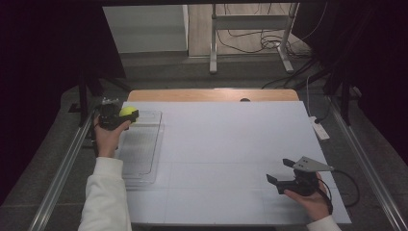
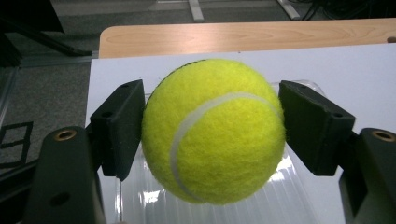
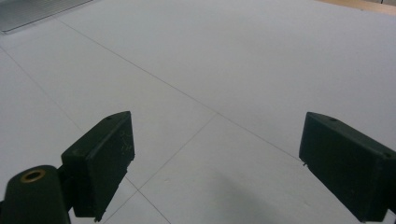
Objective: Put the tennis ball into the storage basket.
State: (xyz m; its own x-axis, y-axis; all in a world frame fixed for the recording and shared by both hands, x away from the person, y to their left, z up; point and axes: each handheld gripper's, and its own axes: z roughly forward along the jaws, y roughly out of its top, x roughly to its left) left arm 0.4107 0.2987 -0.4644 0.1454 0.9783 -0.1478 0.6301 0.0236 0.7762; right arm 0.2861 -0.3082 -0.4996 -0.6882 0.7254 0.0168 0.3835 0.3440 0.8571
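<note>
**Tennis ball held over the clear tray**

Nearest the person, the right gripper [image 1: 280, 174] rests low on the white sheet [image 1: 231, 144], well to the right of the clear tray [image 1: 142, 166]. Its jaws stand spread with nothing between them, probably parked out of the way.

Farther off, the left gripper [image 1: 126, 115] hangs over the tray's far end, its jaws pinching the tennis ball [image 2: 213, 131] on both flanks. The ball is off the surface, above the ribbed tray floor; the level, side-on grip suits lowering it in.

Beyond the tray lies the wooden table edge [image 1: 211, 95].
</note>
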